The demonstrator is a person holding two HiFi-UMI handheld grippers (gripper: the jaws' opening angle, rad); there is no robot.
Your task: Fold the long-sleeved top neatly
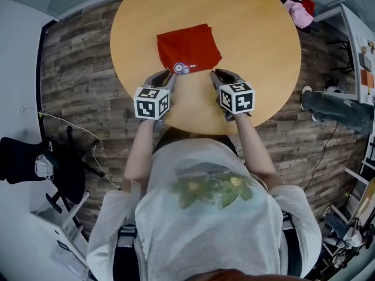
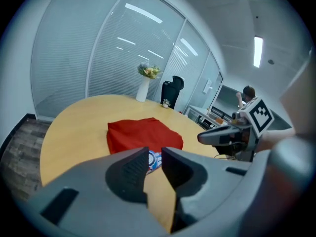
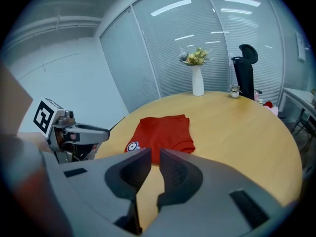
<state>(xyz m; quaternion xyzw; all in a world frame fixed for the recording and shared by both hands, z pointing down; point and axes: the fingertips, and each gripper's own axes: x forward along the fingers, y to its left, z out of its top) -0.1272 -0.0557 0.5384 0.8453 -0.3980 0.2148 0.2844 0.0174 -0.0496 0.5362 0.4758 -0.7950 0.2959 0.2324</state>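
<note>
The red long-sleeved top (image 1: 188, 47) lies folded into a compact rectangle on the round wooden table (image 1: 258, 51), a round white and blue logo (image 1: 180, 68) at its near edge. It also shows in the left gripper view (image 2: 143, 135) and the right gripper view (image 3: 164, 132). My left gripper (image 1: 170, 76) hovers just in front of its near left corner, jaws slightly apart with nothing between them. To the right, my right gripper (image 1: 214, 75) hangs off the near right corner, jaws narrowly parted and empty. Neither touches the cloth.
A white vase of flowers (image 3: 197, 73) stands at the table's far edge, with a small object (image 3: 234, 91) near it. A black office chair (image 3: 245, 65) and glass walls lie beyond. A person (image 2: 245, 97) sits at a desk at the right.
</note>
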